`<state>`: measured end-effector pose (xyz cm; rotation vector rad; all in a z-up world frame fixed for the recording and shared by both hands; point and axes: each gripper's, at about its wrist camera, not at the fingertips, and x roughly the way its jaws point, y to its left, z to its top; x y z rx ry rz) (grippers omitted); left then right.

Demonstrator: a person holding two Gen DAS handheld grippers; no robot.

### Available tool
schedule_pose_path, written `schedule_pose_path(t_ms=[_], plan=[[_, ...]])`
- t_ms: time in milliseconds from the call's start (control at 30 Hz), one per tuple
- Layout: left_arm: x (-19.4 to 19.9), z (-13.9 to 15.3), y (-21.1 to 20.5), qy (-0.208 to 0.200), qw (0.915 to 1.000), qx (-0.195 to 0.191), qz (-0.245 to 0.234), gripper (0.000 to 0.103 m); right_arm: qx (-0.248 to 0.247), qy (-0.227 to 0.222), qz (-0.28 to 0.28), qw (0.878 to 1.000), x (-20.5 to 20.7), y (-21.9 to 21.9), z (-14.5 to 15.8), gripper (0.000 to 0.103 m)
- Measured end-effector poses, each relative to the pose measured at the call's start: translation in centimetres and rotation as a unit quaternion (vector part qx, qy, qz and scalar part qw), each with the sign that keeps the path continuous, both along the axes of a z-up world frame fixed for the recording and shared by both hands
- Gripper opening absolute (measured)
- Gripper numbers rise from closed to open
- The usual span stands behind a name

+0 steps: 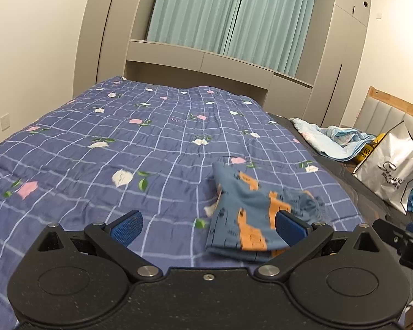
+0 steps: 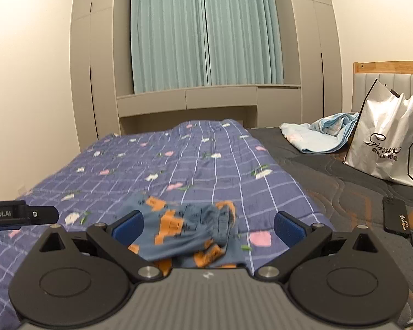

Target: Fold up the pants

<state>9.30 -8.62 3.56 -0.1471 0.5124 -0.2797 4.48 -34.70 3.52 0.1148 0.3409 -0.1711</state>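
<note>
Small blue pants with orange blocks point(image 1: 247, 214) lie bunched and partly folded on the purple flowered quilt point(image 1: 124, 143). In the left wrist view my left gripper point(image 1: 208, 225) is open; the pants sit in front of its right finger. In the right wrist view my right gripper point(image 2: 208, 227) is open, with the pants point(image 2: 184, 231) lying between and just beyond its fingers, nearer the left one. Neither gripper holds cloth. The left gripper's side point(image 2: 22, 214) shows at the left of the right wrist view.
A white shopping bag point(image 2: 385, 143) stands on the dark mattress point(image 2: 330, 181) to the right, with a light blue blanket point(image 2: 322, 134) behind it. A black phone point(image 2: 395, 217) lies near the right gripper. Wardrobes and green curtains point(image 2: 206, 33) stand behind the bed.
</note>
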Motion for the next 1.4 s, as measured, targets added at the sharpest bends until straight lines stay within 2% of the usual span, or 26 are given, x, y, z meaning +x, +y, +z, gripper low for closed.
schedule_pose_path(t_ms=[367,533,767,1100,1400], plan=[[-4.8,-1.7,1.4,-0.005,0.9994,0.034,-0.007,0.102,-0.015,0.011,-0.003,1.0,-3.7,1.7,-1.0,0.103],[-5.9,-2.2,2.0,-0.009,0.9992,0.039,-0.006,0.102,-0.021,0.012,0.005,1.0,-5.1,2.4,-1.3,0.103],[-6.5,-3.3,1.9,-0.032,0.9967,0.074,-0.006,0.102,-0.03,0.023,0.012,0.999,-5.6,3.1,-2.2,0.103],[-6.8,-5.1,2.4,-0.012,0.9985,0.054,0.001,0.102,-0.012,0.014,0.024,1.0,-5.9,3.2,-3.5,0.103],[-6.4,-5.6,2.5,-0.004,0.9986,0.053,0.009,0.102,-0.013,0.043,0.029,0.999,-5.2,3.5,-4.8,0.103]])
